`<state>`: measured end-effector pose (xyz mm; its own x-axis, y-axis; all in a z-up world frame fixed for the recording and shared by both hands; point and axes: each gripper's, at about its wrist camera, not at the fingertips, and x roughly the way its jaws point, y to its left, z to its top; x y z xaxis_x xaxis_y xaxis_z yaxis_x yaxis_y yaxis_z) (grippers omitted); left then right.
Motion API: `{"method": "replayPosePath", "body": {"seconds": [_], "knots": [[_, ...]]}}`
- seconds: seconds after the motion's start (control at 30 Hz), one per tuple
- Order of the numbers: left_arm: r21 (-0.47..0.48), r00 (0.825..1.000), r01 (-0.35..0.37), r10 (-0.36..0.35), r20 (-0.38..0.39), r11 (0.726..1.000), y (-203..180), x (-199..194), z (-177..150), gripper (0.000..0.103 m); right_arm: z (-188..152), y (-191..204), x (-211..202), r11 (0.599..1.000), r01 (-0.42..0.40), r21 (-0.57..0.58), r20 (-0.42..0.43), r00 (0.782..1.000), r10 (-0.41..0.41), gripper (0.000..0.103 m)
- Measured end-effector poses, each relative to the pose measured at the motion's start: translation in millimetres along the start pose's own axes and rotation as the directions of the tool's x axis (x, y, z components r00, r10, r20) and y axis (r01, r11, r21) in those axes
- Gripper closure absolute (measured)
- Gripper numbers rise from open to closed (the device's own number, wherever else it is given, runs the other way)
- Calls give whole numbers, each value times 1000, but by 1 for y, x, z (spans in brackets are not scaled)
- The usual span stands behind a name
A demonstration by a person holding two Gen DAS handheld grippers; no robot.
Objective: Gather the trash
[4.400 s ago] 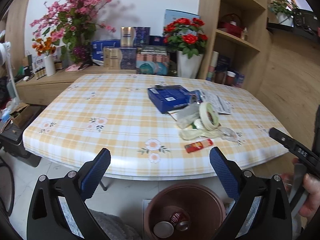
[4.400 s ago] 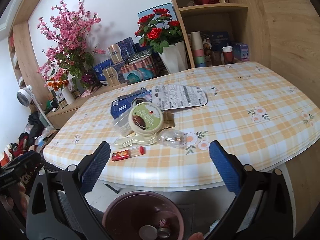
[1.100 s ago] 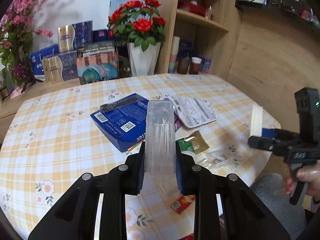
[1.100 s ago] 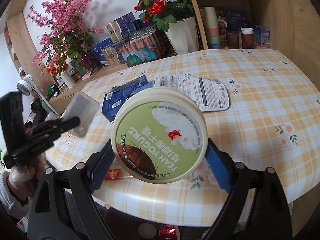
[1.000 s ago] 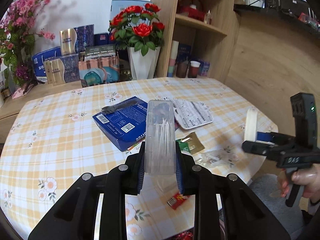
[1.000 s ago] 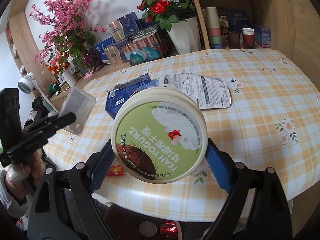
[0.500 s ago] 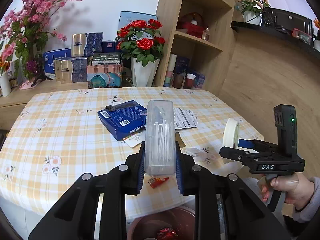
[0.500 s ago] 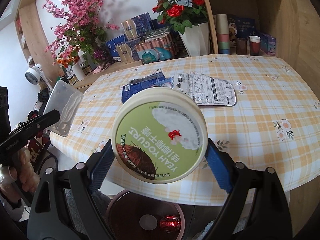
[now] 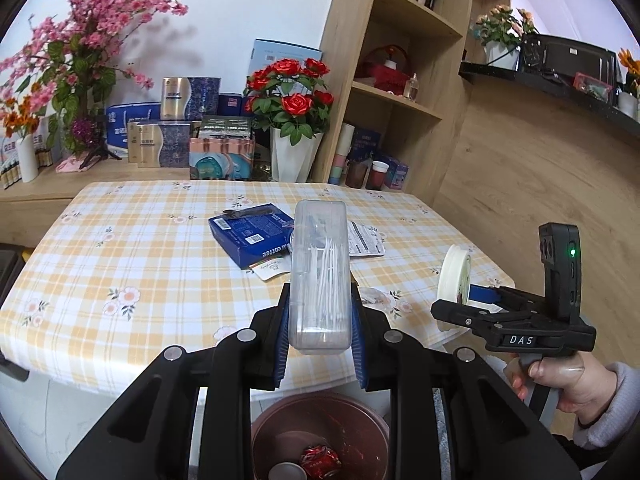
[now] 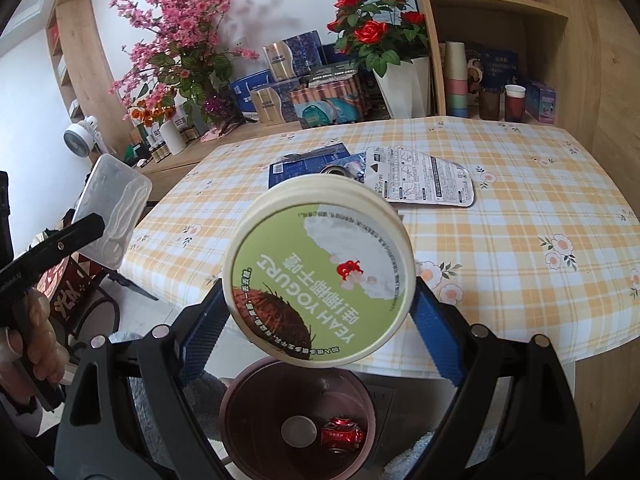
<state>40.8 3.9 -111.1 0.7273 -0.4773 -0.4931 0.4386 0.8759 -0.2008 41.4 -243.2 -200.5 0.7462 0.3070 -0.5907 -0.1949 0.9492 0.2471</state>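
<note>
Both grippers were loaded and held over the front edge of the table (image 9: 120,280), so the step in hand looked like the carry to the bin, not the pick. The left gripper (image 9: 319,320) was clamped on a clear plastic box (image 9: 319,264), its 2 blue pads pressed against the box's long sides, the box standing on end with thin white sticks visible inside. The right gripper (image 10: 320,312) was closed around a round yogurt tub (image 10: 318,268), jaws spread wide to take its width, the green label facing the camera.

The brown bin (image 10: 298,420) stood on the floor just below the table edge, under both grippers. In the right wrist view the tub hung almost directly above its mouth; in the left wrist view the bin (image 9: 320,436) sat below and a little nearer than the box. A crushed red can (image 10: 342,438) and a round lid already lay at the bottom.

Still on the table were a blue carton (image 9: 250,236), a printed flat packet (image 10: 424,180) and some clear wrapping near the edge, so the task seemed well short of done.

The next move probably called for bringing each item squarely over the bin opening and then opening the jaws. The tall box could tip and catch the rim if let go off-centre, and the 2 grippers were close enough to need turns
</note>
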Motion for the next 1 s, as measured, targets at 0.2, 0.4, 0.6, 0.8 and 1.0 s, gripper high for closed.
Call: {"method": "replayPosePath", "body": {"seconds": [0.2,0.4,0.6,0.8,1.0], "knots": [[-33,1000,-16,17,13,999,7,-22,-10,78,-9,11,-1,1000,-16,-21,-18,1000,16,16],[-65,1000,-16,16,10,998,12,-26,-17,78,-15,20,6,998,-39,-40,-48,998,37,16],[-73,1000,-11,11,-1,997,13,-22,-21,78,-23,30,18,994,-99,-40,-85,992,95,13],[-57,1000,-10,9,-14,998,9,-18,-24,78,-22,27,17,993,-120,-3,-61,991,120,6],[-52,1000,4,-5,-29,999,8,-13,-26,78,-14,14,2,999,-35,3,45,998,35,6]]}}
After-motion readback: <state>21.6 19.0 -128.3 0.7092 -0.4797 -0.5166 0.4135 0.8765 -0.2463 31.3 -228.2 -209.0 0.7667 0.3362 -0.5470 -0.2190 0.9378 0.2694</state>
